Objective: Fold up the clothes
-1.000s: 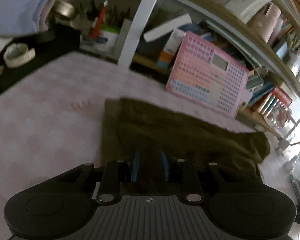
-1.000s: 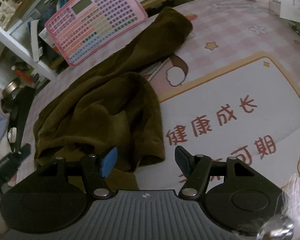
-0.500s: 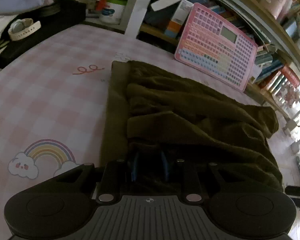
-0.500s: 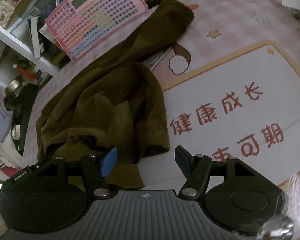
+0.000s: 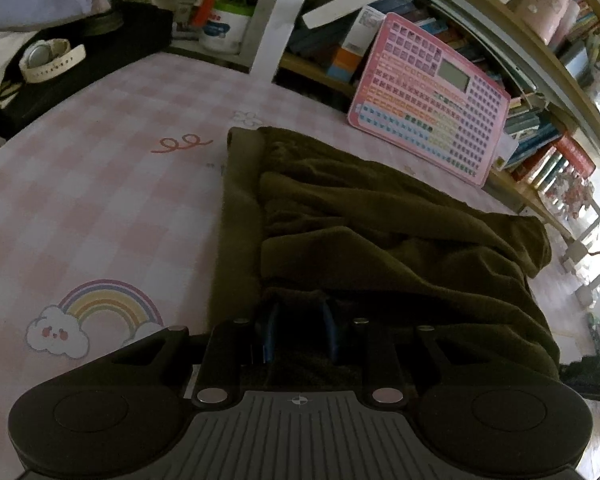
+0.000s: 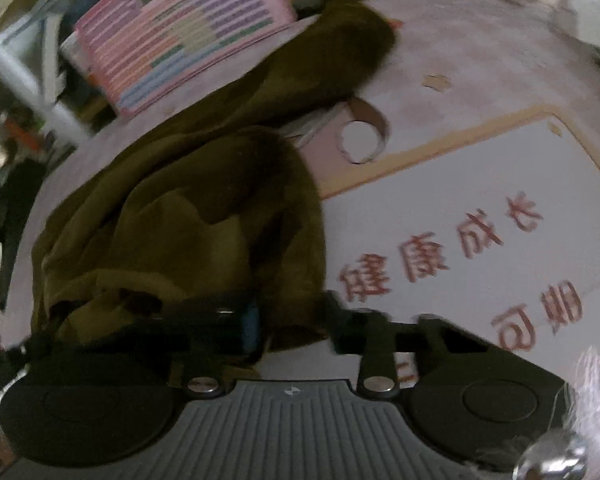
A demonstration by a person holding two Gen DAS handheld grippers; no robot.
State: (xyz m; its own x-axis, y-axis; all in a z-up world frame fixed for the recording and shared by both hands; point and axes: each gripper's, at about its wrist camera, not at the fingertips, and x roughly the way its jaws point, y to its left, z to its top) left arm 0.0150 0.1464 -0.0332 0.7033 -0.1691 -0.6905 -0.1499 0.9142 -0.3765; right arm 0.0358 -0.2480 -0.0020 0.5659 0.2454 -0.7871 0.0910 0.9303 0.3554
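Note:
An olive-brown garment (image 5: 380, 220) lies crumpled on the pink checked mat (image 5: 100, 200), stretching away toward the shelves. My left gripper (image 5: 300, 328) is shut on its near edge, with cloth bunched between the blue pads. In the blurred right wrist view the same garment (image 6: 200, 220) is heaped at the left of the mat (image 6: 460, 200). My right gripper (image 6: 292, 316) is shut on its near hem, with fabric between the narrowed fingers. The far end of the garment reaches the pink board.
A pink keyboard-style toy board (image 5: 428, 96) leans against a low bookshelf (image 5: 540, 140) behind the garment; it also shows as the board (image 6: 180, 32). A white post (image 5: 276, 20), a white tub (image 5: 224, 28) and a black bag with a watch (image 5: 52, 60) stand at the back left.
My right gripper's fingers have drawn together onto the garment's near hem, and that view has turned blurry with motion. The left gripper stays shut on the cloth.

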